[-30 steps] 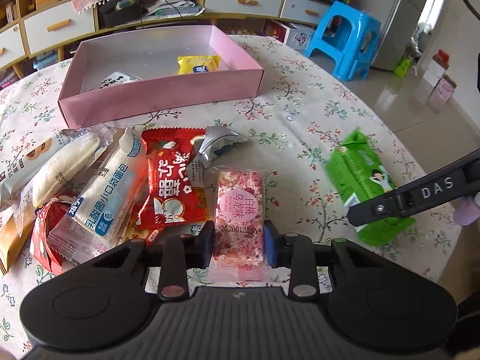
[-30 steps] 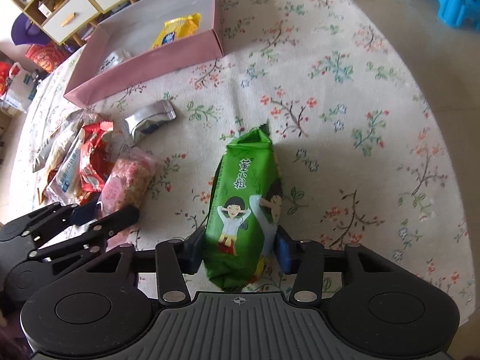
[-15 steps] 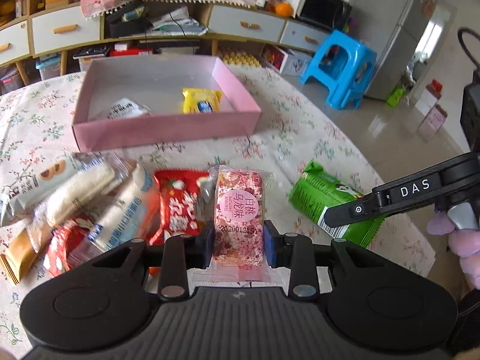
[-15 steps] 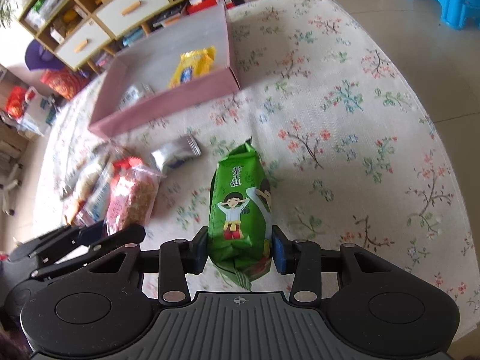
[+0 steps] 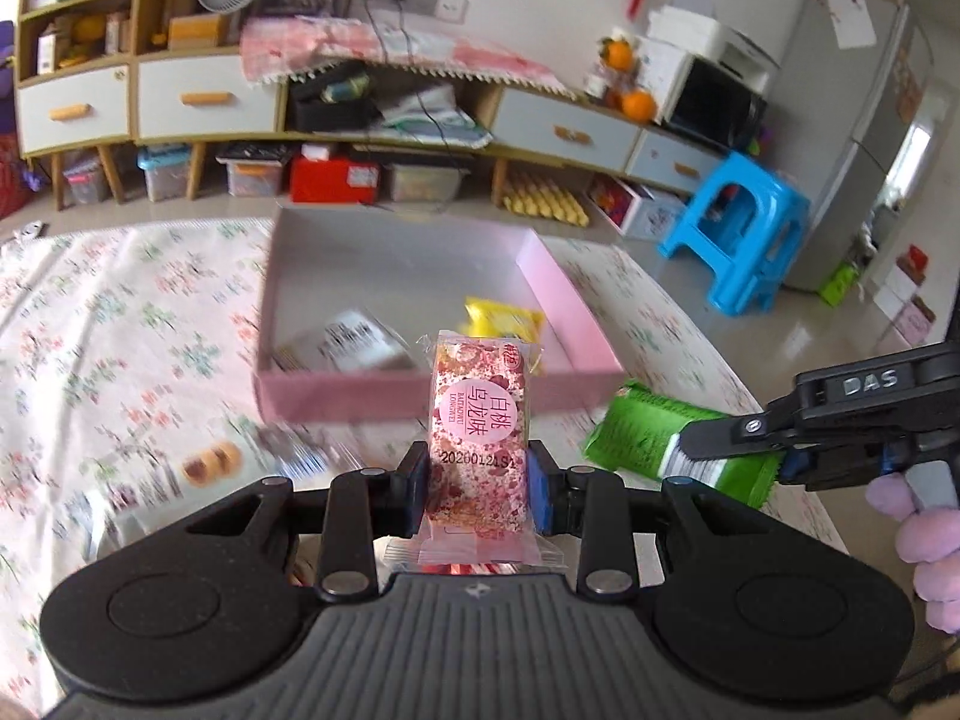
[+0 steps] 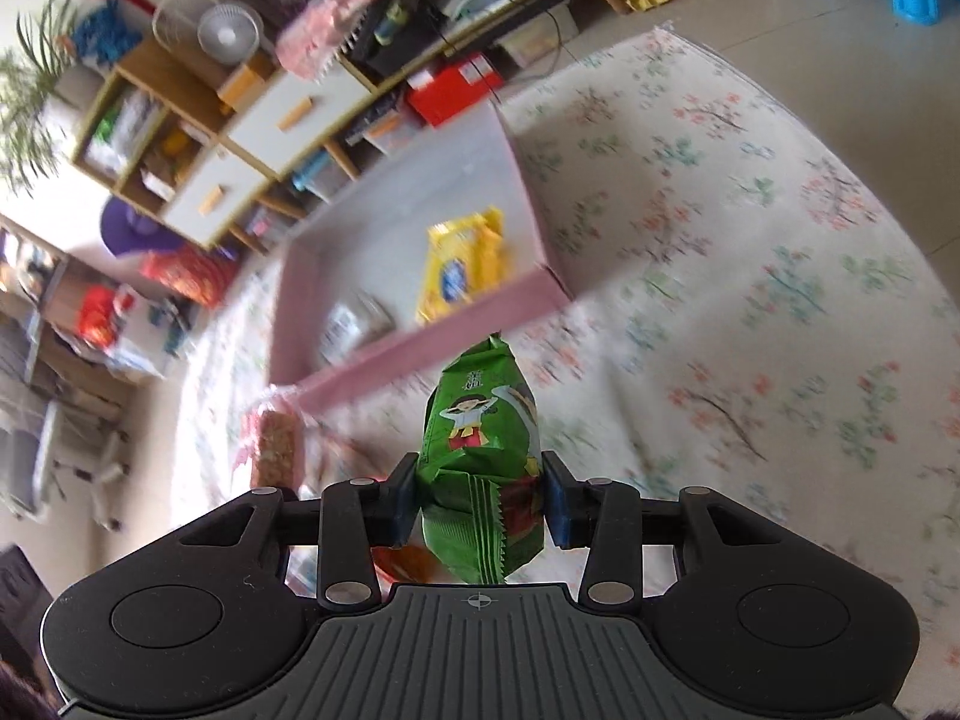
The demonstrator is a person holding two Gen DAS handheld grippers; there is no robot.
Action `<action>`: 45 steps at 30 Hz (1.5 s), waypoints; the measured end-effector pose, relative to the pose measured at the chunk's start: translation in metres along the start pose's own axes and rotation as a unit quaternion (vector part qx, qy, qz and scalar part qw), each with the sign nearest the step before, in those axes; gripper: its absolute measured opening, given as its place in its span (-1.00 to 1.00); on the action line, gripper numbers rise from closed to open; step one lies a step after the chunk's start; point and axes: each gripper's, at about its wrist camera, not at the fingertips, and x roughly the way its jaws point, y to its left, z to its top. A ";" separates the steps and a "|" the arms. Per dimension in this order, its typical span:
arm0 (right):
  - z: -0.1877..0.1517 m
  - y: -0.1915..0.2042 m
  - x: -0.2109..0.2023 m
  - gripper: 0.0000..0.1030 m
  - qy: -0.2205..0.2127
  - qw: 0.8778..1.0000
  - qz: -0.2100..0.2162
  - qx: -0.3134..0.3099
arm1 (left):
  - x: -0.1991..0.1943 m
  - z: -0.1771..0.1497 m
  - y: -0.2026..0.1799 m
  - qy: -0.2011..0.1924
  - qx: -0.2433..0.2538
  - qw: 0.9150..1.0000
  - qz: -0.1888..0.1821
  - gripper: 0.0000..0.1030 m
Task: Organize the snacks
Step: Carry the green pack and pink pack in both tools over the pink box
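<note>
My left gripper (image 5: 478,489) is shut on a pink speckled snack packet (image 5: 478,426) and holds it in the air in front of the pink box (image 5: 336,396). My right gripper (image 6: 480,501) is shut on a green snack packet (image 6: 483,438), also lifted; it shows at the right of the left wrist view (image 5: 648,432). The pink box (image 6: 420,360) holds a yellow packet (image 6: 462,264) and a clear packet with white label (image 6: 354,324). The pink packet also shows in the right wrist view (image 6: 276,444).
More snack packets (image 5: 210,462) lie blurred on the floral tablecloth (image 5: 120,330) to the left. Cabinets with drawers (image 5: 180,96) stand behind the table, and a blue stool (image 5: 732,228) stands on the floor at the right.
Both grippers have lifted their packets off the table and moved toward the pink box. The box now looks closer in both views.
</note>
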 end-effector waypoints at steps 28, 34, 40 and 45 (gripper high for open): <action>0.068 0.044 0.123 -0.22 -0.087 0.996 0.000 -0.037 | 0.068 0.037 0.047 -0.006 0.015 0.994 0.108 -0.41; 0.067 0.046 0.125 -0.22 -0.091 0.995 0.000 -0.028 | 0.073 0.038 0.047 0.000 0.011 0.994 0.106 -0.41; 0.067 0.047 0.126 -0.22 -0.092 0.995 -0.003 -0.034 | 0.075 0.043 0.051 -0.002 0.001 0.995 0.102 -0.41; 0.066 0.050 0.125 -0.17 -0.094 0.994 -0.011 -0.048 | 0.074 0.042 0.050 -0.001 0.001 0.995 0.102 -0.36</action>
